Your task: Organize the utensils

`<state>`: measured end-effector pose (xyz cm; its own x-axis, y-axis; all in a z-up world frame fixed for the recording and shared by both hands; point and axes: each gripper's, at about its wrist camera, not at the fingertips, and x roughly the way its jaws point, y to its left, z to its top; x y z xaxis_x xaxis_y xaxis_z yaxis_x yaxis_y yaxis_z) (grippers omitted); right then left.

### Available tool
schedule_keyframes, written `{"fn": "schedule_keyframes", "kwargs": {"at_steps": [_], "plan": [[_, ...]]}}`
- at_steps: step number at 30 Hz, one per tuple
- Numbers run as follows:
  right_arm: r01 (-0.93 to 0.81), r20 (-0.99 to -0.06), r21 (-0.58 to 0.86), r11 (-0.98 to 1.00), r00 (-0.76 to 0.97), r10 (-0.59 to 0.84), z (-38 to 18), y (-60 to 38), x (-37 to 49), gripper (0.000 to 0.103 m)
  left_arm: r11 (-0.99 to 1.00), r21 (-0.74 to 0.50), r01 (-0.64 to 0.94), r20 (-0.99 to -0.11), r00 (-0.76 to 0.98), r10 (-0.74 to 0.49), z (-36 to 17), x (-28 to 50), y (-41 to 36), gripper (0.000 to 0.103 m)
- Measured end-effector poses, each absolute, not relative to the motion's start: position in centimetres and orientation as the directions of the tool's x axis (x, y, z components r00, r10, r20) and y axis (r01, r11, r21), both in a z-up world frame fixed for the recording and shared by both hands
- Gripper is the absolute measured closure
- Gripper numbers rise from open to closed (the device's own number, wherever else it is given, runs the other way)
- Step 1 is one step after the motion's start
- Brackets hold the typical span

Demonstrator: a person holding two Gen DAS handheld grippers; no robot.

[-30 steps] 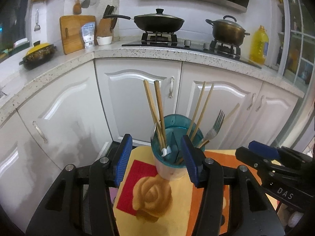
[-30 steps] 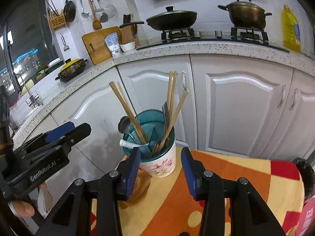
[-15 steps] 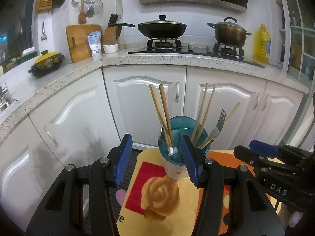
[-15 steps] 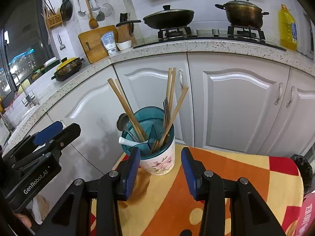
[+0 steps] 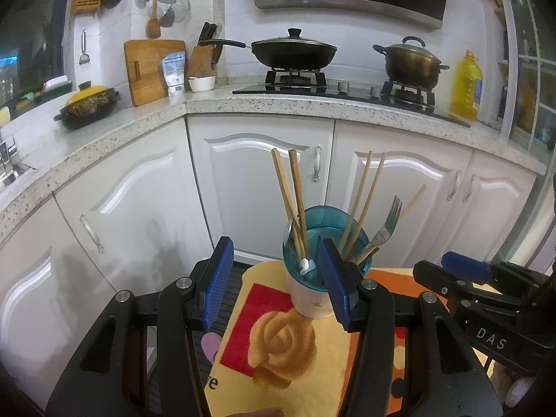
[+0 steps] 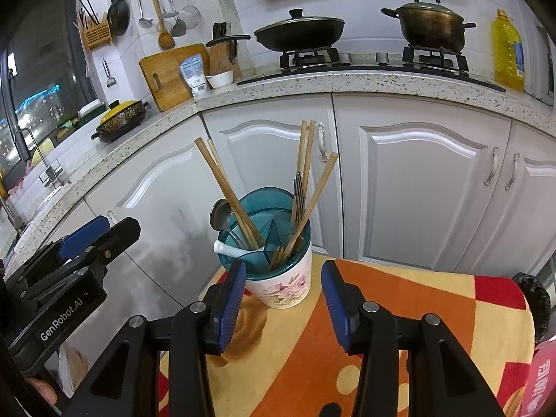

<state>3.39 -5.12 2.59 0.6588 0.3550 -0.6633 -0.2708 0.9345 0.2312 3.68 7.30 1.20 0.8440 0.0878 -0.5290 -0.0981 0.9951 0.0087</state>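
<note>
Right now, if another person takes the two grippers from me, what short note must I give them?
Left gripper: open, empty, short of the utensil holder.
Right gripper: open, empty, also short of it.
The holder stands near the corner of the patterned cloth and contains chopsticks, a fork, a metal spoon and a white spoon.
Done: every utensil in view is in the holder.
Left: nothing loose in view; check outside the frame.

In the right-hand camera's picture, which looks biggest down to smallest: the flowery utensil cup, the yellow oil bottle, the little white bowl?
1. Utensil cup, though it is nearest the camera, which inflates it.
2. Yellow oil bottle, far back on the counter.
3. White bowl, plainly the smallest.
</note>
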Motion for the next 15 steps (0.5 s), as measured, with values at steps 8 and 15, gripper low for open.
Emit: {"fn": "schedule_keyframes", "kwargs": {"at_steps": [8,15], "plan": [[-0.270,-0.667,0.225,0.936,0.658,0.350,2.56,-5.04,3.22,0.058,0.995,0.008,-0.104,-0.528,0.844,0.093,1.10,3.48,7.40,0.053],[-0.273,-0.668,0.222,0.936,0.657,0.350,2.56,-4.94,3.21,0.056,0.995,0.010,-0.102,-0.529,0.843,0.091,1.08,3.53,7.38,0.053]]}}
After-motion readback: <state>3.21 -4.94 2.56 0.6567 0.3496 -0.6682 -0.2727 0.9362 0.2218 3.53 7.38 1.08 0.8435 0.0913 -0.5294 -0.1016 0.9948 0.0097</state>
